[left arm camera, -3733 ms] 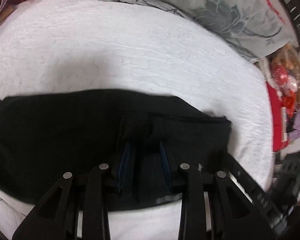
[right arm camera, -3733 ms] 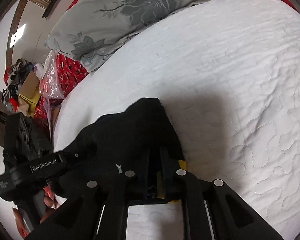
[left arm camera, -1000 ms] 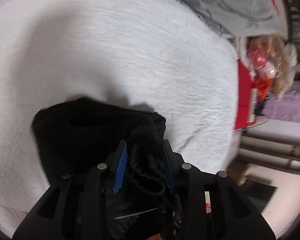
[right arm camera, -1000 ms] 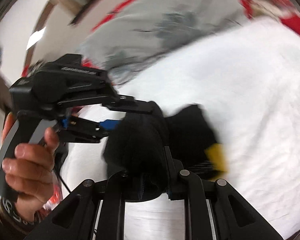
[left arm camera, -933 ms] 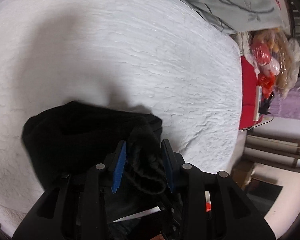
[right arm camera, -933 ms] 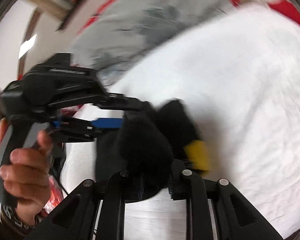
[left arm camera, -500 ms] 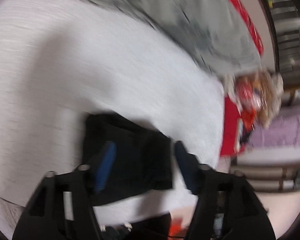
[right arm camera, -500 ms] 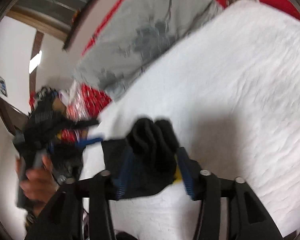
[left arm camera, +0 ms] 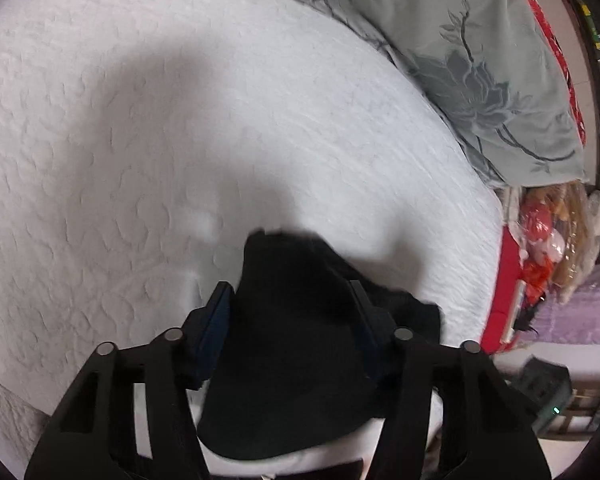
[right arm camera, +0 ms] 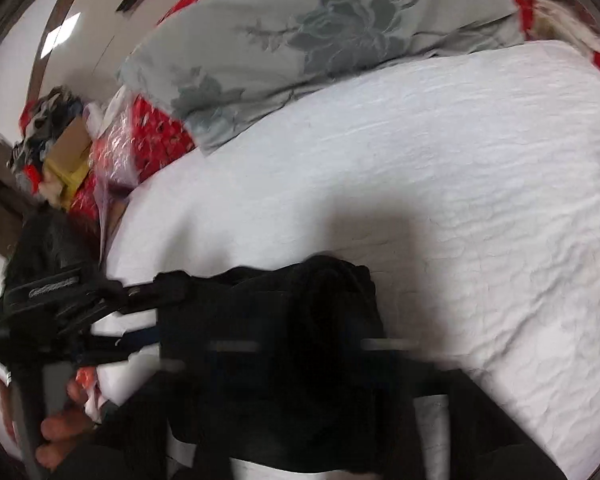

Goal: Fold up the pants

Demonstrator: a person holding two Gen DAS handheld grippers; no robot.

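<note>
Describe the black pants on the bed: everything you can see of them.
The black pants are a compact, bunched bundle of soft, matte, knit-looking fabric, lying near the front edge of the white quilted bedspread. Thick layered folds show along one side in the right wrist view. The left gripper straddles the bundle, jaws spread wide, fabric between its blue pads. The right gripper is too blurred to read.
</note>
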